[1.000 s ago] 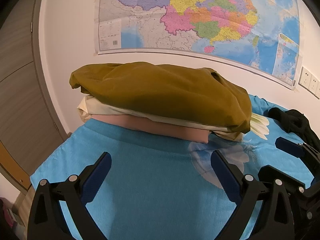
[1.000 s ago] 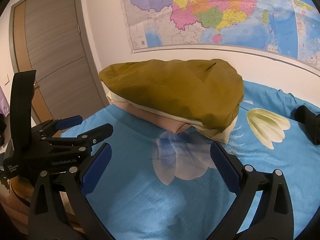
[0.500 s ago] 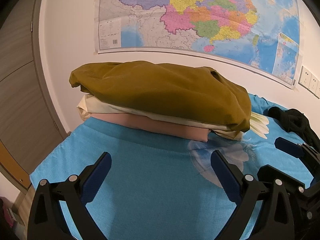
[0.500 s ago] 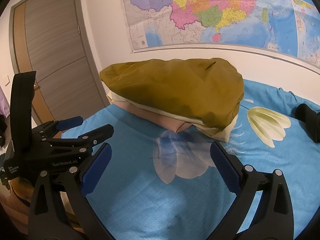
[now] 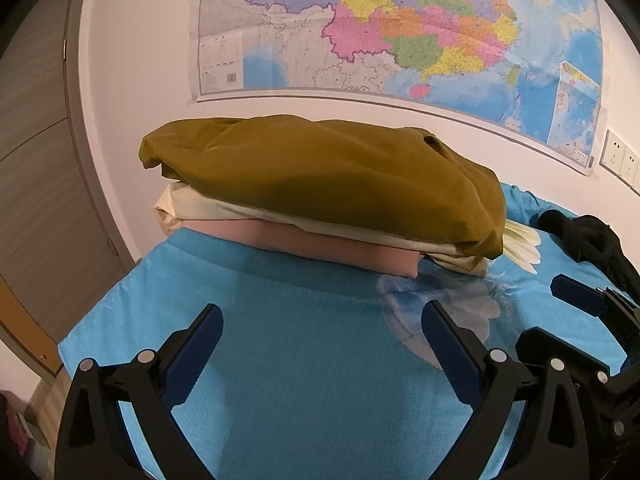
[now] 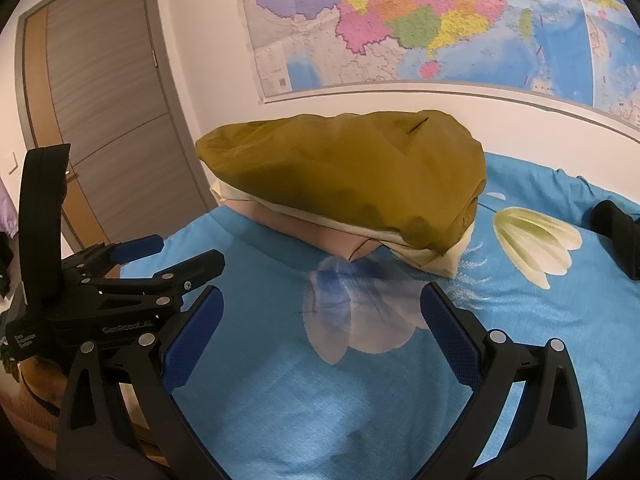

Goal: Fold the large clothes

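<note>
Puffy olive garment [image 5: 328, 184], cream and pink folds beneath

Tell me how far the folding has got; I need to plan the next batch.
Done: an olive-brown garment, a cream one and a pink one lie stacked on the blue flowered bedsheet. In hand: nothing; left gripper and right gripper are open. Left: a crumpled black garment.

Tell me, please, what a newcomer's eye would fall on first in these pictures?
Probably the stack of folded clothes on the blue bedsheet, with the olive-brown garment on top. Next, the large colourful map on the wall behind it. Both grippers, left and right, hover before the stack, jaws open and empty.
</note>
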A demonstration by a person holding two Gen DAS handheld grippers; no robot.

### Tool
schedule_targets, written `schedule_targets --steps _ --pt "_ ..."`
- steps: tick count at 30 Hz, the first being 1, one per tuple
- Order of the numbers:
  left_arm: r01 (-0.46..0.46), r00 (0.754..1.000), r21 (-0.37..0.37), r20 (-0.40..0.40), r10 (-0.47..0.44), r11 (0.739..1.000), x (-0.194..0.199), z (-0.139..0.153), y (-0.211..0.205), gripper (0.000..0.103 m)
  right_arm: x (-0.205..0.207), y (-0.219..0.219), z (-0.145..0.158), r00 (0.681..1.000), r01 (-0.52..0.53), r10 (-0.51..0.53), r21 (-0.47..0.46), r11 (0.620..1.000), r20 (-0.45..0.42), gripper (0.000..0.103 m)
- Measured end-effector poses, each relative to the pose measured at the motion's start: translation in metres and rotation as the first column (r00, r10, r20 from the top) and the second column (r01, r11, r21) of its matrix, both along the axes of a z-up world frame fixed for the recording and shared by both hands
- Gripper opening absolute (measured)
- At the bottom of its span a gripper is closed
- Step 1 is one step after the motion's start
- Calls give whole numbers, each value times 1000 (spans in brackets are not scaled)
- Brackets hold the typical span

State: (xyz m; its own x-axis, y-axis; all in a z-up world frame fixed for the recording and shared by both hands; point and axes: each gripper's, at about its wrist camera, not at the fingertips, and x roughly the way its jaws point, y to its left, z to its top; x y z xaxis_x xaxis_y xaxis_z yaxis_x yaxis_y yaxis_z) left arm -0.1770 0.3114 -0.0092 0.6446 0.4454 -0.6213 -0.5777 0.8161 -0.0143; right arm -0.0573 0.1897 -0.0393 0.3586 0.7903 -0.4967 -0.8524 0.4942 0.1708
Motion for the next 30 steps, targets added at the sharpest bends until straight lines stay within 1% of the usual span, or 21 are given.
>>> schedule_targets --steps 30 --pt "-24 1000 -24 0 24 999 -2 -3 5 96 -4 5 0 1000 -3 3 1 1000 6 97"
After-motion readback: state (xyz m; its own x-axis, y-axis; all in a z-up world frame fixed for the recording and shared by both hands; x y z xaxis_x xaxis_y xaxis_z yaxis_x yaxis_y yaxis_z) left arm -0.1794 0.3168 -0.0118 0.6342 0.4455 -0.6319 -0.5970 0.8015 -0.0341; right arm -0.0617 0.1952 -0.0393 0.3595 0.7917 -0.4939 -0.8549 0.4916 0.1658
